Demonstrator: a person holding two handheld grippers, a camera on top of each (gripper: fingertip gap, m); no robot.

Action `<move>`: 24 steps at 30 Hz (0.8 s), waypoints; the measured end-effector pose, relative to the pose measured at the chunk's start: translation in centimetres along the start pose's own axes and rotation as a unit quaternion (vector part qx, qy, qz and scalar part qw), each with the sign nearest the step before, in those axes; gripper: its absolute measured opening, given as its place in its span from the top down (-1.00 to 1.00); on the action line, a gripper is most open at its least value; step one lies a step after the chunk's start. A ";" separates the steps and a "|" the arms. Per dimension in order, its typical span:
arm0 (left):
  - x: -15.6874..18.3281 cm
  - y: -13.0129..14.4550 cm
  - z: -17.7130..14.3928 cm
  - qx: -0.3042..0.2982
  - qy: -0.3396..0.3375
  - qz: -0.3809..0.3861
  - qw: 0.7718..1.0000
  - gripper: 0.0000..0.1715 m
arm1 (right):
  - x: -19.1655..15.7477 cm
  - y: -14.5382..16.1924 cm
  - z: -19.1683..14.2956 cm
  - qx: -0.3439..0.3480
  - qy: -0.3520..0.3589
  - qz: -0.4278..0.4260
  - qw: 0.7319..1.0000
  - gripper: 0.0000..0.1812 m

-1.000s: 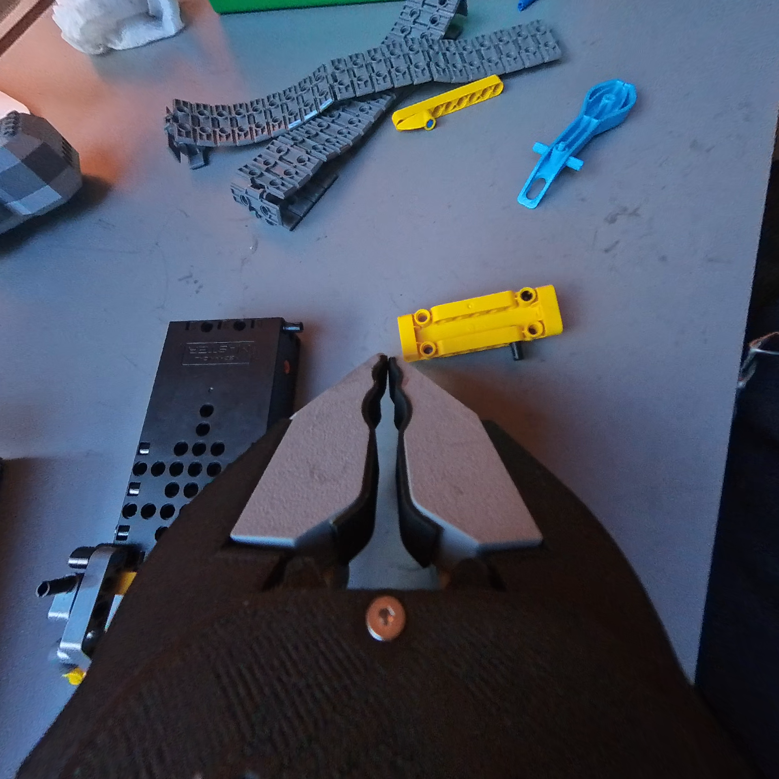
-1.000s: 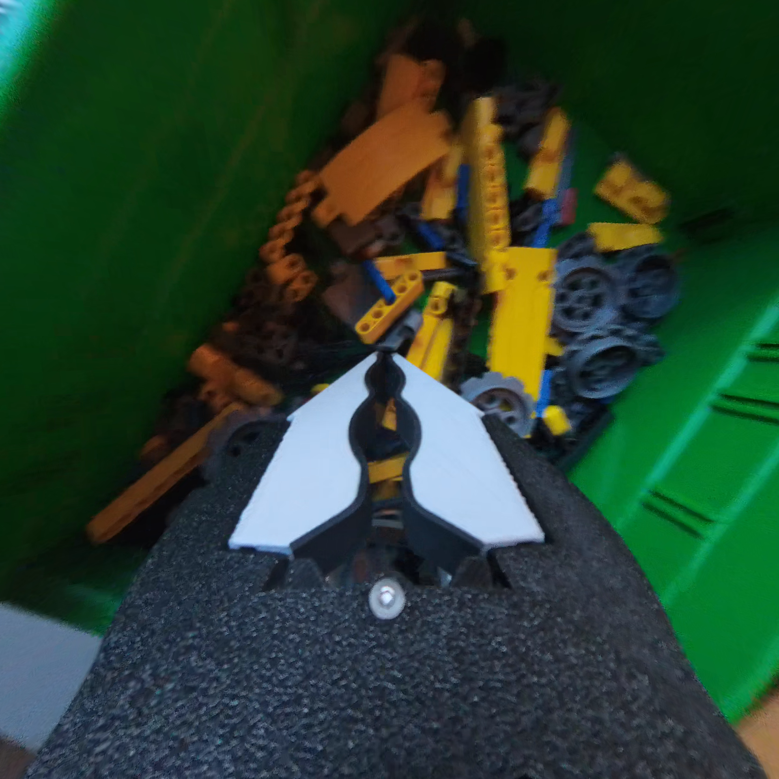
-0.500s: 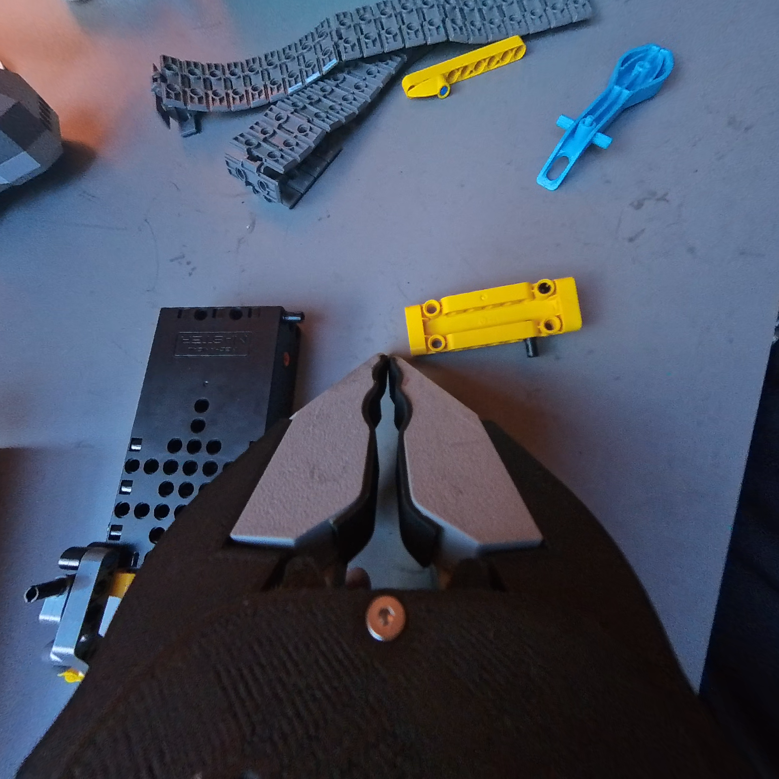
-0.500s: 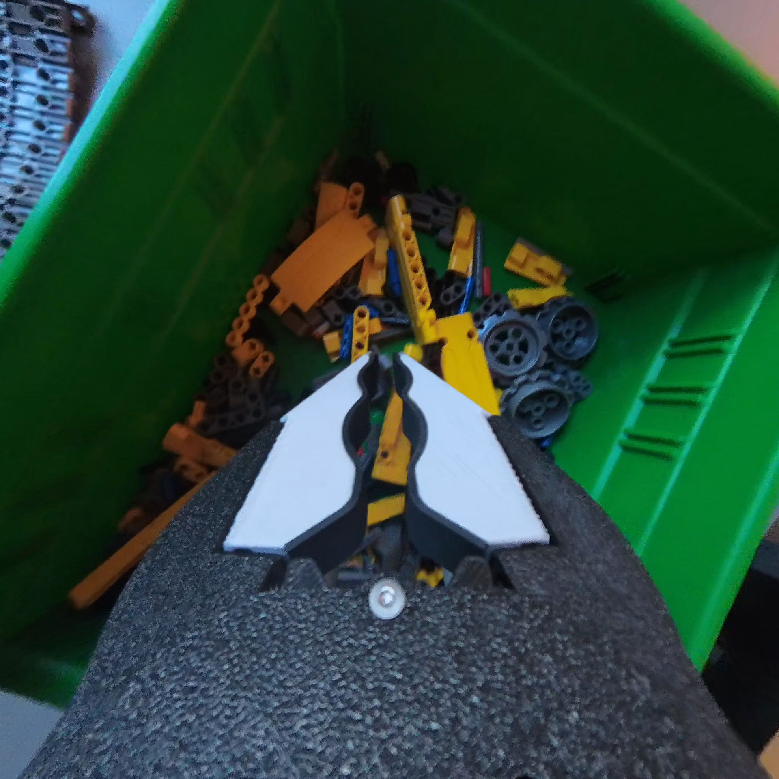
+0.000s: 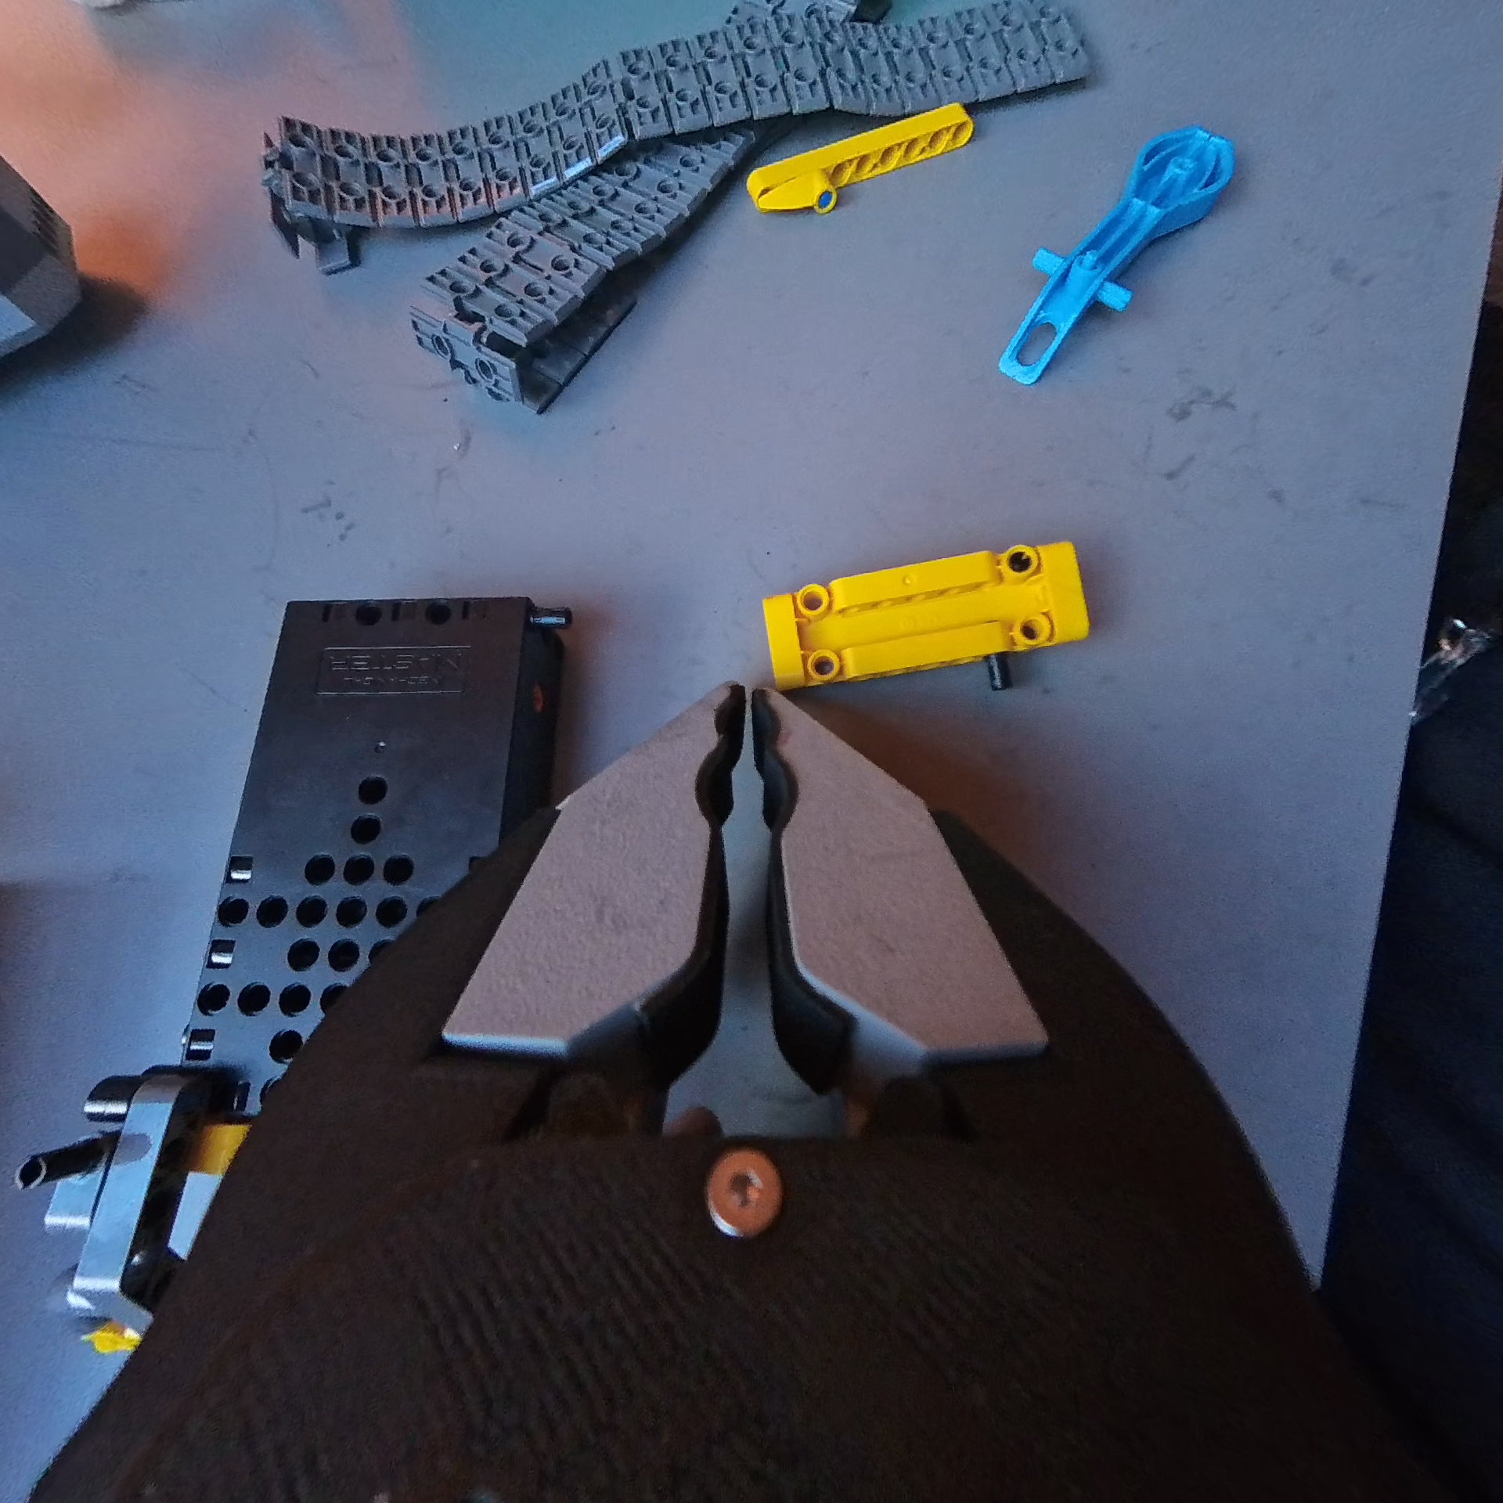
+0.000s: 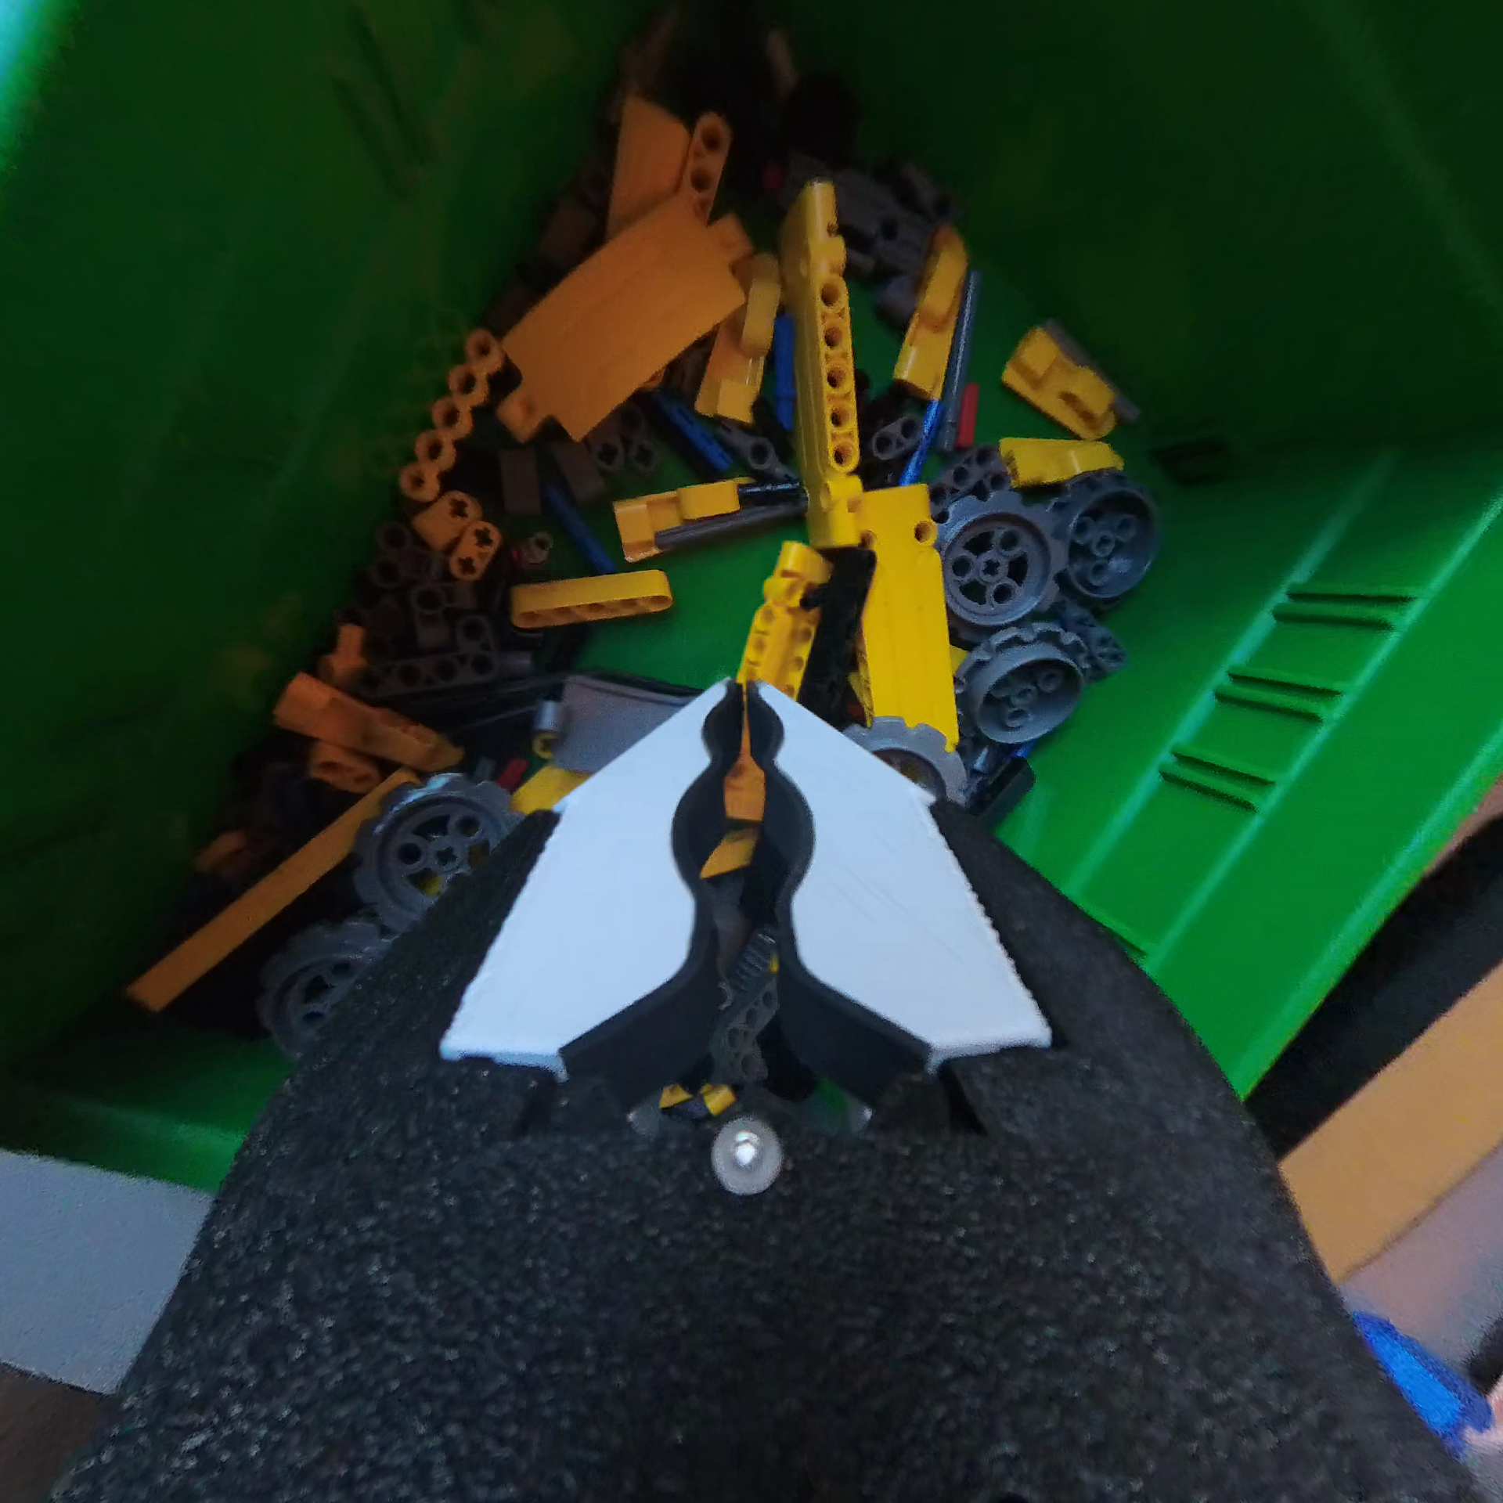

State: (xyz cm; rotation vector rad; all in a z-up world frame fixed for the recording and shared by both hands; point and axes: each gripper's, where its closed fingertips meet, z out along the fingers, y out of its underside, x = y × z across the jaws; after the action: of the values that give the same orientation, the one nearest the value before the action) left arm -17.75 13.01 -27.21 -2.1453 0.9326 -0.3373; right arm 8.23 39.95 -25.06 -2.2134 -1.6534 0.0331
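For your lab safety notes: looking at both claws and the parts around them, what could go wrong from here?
1. The right claw is shut on a yellow and black assembly over the green bin; only its near end sits between the tips, so it might slip.
2. The left claw is shut near the yellow panel; a nudge could push it toward the table edge.

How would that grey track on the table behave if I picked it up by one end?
The grey track would probably sag and swing: it is a chain of many small links and already lies in curves. It likely bends only across the links. One strip lies over another, so lifting one may drag the other. The left gripper is shut, empty, beside the yellow block.
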 end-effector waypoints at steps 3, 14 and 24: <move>0.0 0.0 0.0 -0.002 -0.003 0.002 1.000 1.00 | -3.6 -1.0 -0.8 0.057 -0.092 -0.051 0.993 0.98; 0.0 0.2 0.2 -0.008 -0.003 0.002 1.000 1.00 | -6.2 1.3 0.0 0.015 -0.155 -0.031 0.987 0.67; 0.1 0.2 0.1 -0.007 -0.001 0.004 1.000 1.00 | -6.4 1.3 0.3 0.039 -0.143 0.006 0.989 0.90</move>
State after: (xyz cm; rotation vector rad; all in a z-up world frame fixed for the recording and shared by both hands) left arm -17.72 12.96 -27.40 -2.1533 0.9448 -0.3255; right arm 7.42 33.79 -27.01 -2.2419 -1.7482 0.4286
